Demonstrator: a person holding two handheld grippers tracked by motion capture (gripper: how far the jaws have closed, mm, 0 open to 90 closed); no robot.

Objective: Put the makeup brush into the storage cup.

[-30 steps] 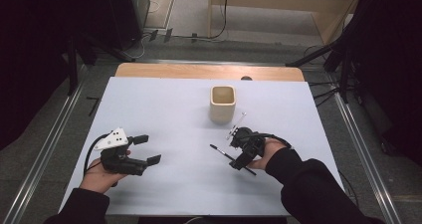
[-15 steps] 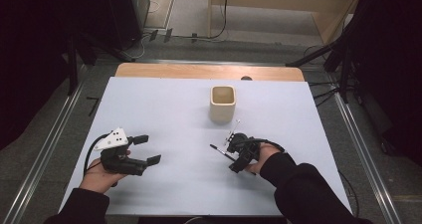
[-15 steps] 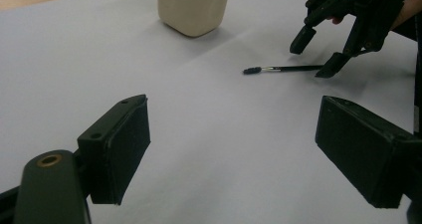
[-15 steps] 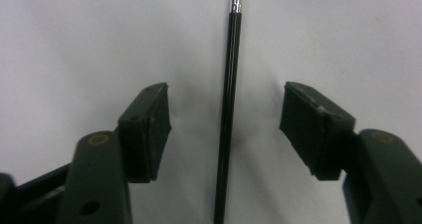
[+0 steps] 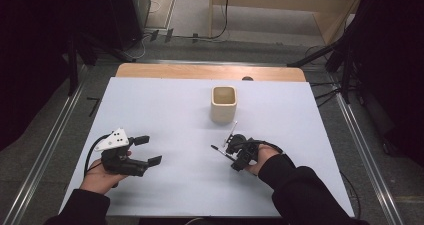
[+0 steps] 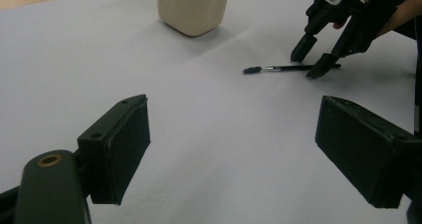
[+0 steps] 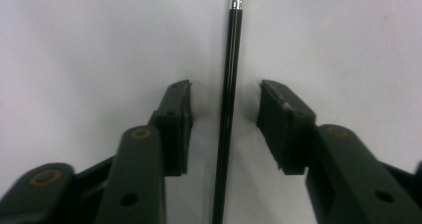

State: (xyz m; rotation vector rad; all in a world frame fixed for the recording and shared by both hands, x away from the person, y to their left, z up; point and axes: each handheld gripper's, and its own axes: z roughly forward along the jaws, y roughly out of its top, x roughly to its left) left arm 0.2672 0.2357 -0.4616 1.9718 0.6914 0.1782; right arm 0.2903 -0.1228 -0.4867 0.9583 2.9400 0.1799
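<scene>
We are lowering our right hand-held gripper [image 5: 235, 154] over the thin black brush [image 7: 230, 84] lying on the white counter [image 5: 165, 105] near the cream cup [image 5: 223, 103]; its jaws have just been closing and are straddling the handle without pinching yet. Our left hand-held gripper [image 5: 145, 151] is resting wide open. The brush's handle end is running out of the right gripper view.

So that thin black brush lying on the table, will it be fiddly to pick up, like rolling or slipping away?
Probably a bit. The brush has a thin, round, glossy handle lying flat on the smooth table, so it may roll or slip if nudged. It looks rigid and light. The right hand-held gripper straddles it, pads not yet touching.
</scene>
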